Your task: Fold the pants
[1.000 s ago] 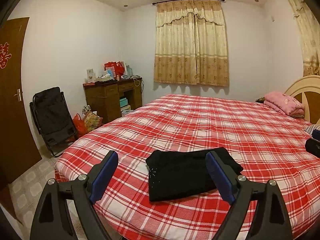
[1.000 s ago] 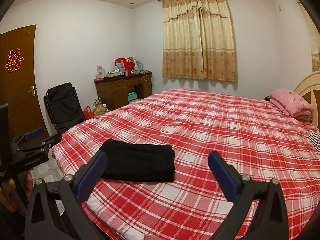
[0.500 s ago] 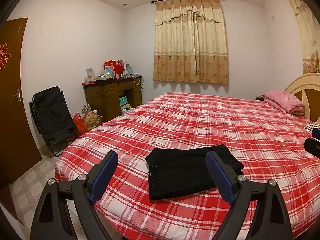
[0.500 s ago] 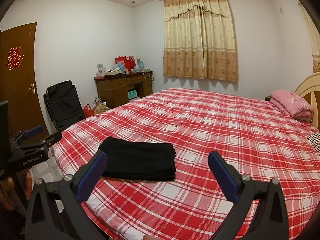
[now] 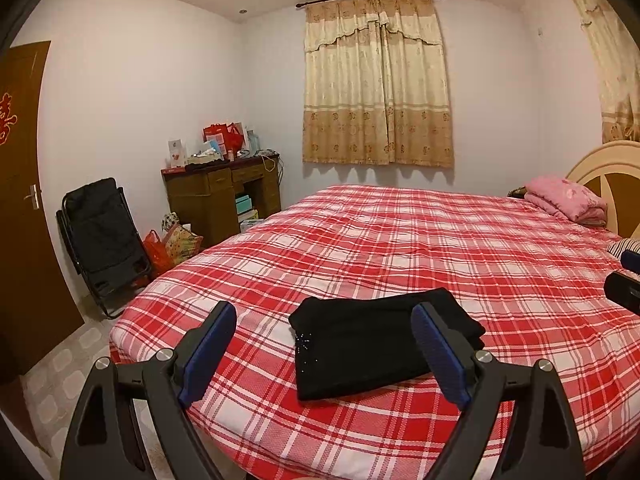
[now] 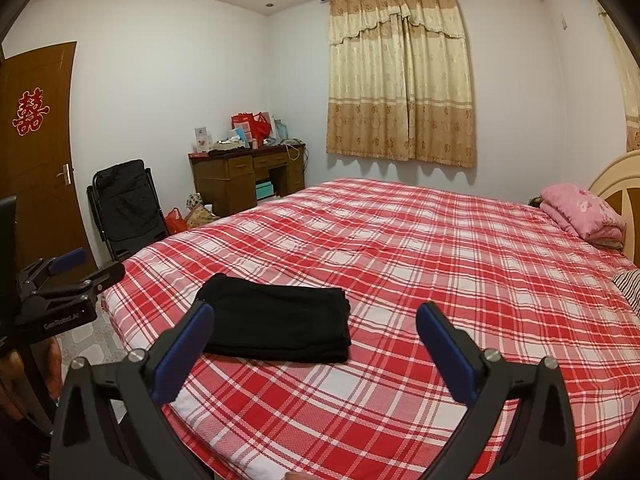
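Black pants (image 5: 372,340) lie folded into a flat rectangle near the foot corner of the red plaid bed (image 5: 440,248); they also show in the right wrist view (image 6: 280,320). My left gripper (image 5: 324,344) is open and empty, held back from the bed above the pants' near edge. My right gripper (image 6: 316,340) is open and empty, to the right of the pants. The left gripper's body (image 6: 60,292) shows at the left edge of the right wrist view. Part of the right gripper (image 5: 624,284) shows at the right edge of the left wrist view.
A folded pink blanket (image 5: 564,200) lies by the headboard (image 5: 600,168). A wooden desk (image 5: 224,196) with clutter, a black folding chair (image 5: 104,236) and bags stand against the far wall left of the bed. A brown door (image 5: 20,200) is at the left.
Both grippers have drawn slightly back and up from the bed; the pants appear a little lower and smaller in view. The pants have not moved. Both grippers stay open.
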Available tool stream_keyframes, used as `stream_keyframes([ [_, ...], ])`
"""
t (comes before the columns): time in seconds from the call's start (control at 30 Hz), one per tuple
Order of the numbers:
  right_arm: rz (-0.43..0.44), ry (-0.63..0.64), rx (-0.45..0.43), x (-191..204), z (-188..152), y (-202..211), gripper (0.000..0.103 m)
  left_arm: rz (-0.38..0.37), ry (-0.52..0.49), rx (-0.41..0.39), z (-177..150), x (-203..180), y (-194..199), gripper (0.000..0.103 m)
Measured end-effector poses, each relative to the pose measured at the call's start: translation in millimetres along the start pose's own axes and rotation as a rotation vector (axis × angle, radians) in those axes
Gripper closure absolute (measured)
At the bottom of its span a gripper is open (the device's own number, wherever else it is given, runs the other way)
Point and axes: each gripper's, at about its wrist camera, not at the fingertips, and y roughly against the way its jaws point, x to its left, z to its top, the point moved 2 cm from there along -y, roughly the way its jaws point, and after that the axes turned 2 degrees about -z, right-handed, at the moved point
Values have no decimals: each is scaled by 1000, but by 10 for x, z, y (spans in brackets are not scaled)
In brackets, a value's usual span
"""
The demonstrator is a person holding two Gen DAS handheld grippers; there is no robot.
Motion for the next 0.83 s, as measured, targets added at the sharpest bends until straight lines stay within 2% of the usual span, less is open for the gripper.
stream_keyframes([
  [0.83,3,23,4,24,-50,-23,0,-6,7,14,-33,13,-52,13],
])
